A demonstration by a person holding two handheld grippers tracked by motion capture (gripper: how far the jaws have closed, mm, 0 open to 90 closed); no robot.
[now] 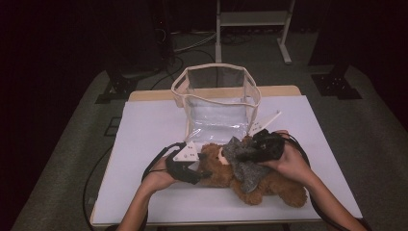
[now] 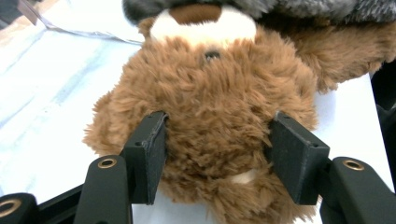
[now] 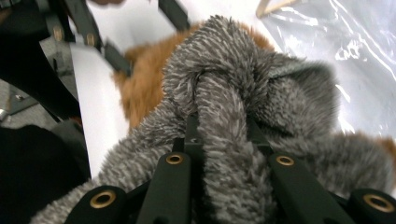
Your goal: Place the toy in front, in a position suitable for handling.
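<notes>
The brown teddy bear (image 1: pixel 250 180) lies on its back on the white surface (image 1: pixel 154 130), just in front of the clear bag (image 1: pixel 217 103) that stands open at the far side. A grey fuzzy scarf (image 1: pixel 243 166) is wrapped around the bear's neck and trails across its chest.

The left gripper (image 1: pixel 197 174) sits at the bear's head end, on the side away from the bag. In the left gripper view its jaws stand one on each side of the head (image 2: pixel 212 107), pads pressed into the fur, so the head is clamped between them.

The right gripper (image 1: pixel 243 156) is over the bear's chest, between the bag and the bear's legs. In the right gripper view a thick fold of the scarf (image 3: pixel 224 126) runs up between the jaws, which are closed tightly on it, with the scarf's knot just beyond their tips
</notes>
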